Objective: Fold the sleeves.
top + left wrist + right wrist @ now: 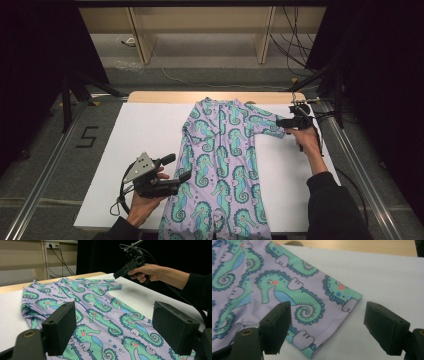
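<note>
A lilac one-piece garment [220, 165] printed with green seahorses lies flat on the white board [145, 135], neck end far from me. My left gripper [179, 167] hovers at the garment's left edge near the waist, open, with nothing between its pads [60, 327]; the fabric [100, 312] lies beyond them. My right gripper [280, 121] is at the end of the right sleeve [265, 125]. In the right gripper view its jaws [327, 325] stand open just above the sleeve cuff [342, 307], the left pad over the fabric and the right pad over bare board.
The board rests on a wooden table whose far edge [165, 96] shows behind the garment. Metal rails [40, 180] run along both sides. Wooden shelving [200, 30] and floor cables [295, 50] are at the back. A "5" mark [87, 136] is at the left.
</note>
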